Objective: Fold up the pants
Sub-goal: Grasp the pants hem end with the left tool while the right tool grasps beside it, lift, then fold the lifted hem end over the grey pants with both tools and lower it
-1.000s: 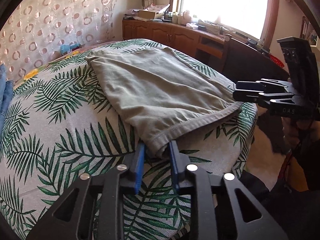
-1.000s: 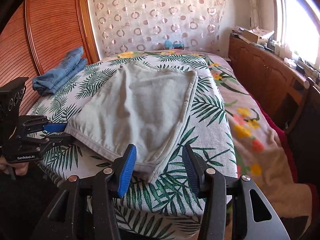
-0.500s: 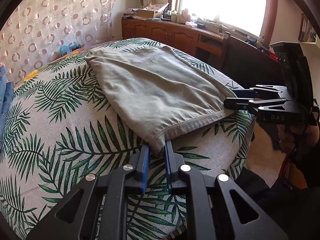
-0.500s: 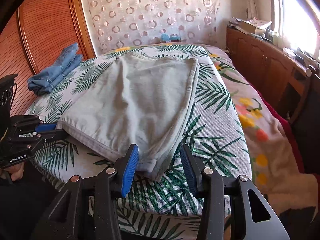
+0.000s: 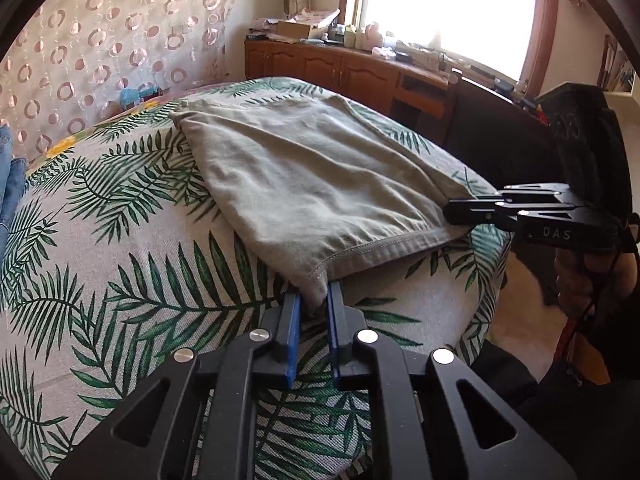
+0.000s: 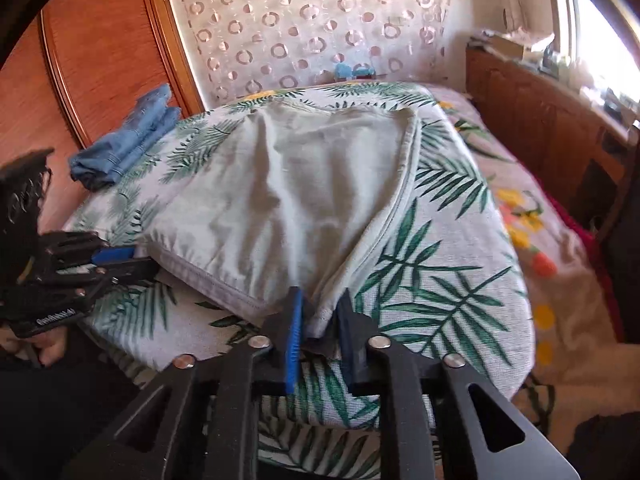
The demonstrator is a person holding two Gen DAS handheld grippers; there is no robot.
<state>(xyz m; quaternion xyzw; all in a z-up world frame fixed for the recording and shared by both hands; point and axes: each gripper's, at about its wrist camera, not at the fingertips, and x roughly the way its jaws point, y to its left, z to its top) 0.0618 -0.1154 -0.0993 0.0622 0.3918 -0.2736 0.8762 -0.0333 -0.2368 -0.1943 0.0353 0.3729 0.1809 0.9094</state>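
Both claws, gaping a second ago, are closing: the left claw (image 5: 313, 304) and right claw (image 6: 320, 312) each pinch a near hem corner of the grey-green pants (image 5: 320, 184) on the bed (image 5: 120, 280), angled downward.

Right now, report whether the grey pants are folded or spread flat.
Folded: the grey pants lie doubled on the bed, stacked edges visible along one side, near corners between the closing left gripper and right gripper.

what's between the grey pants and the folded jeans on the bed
Only bare palm-leaf bedspread lies between the grey pants and the folded jeans; they lie apart. The right wrist view shows it best.
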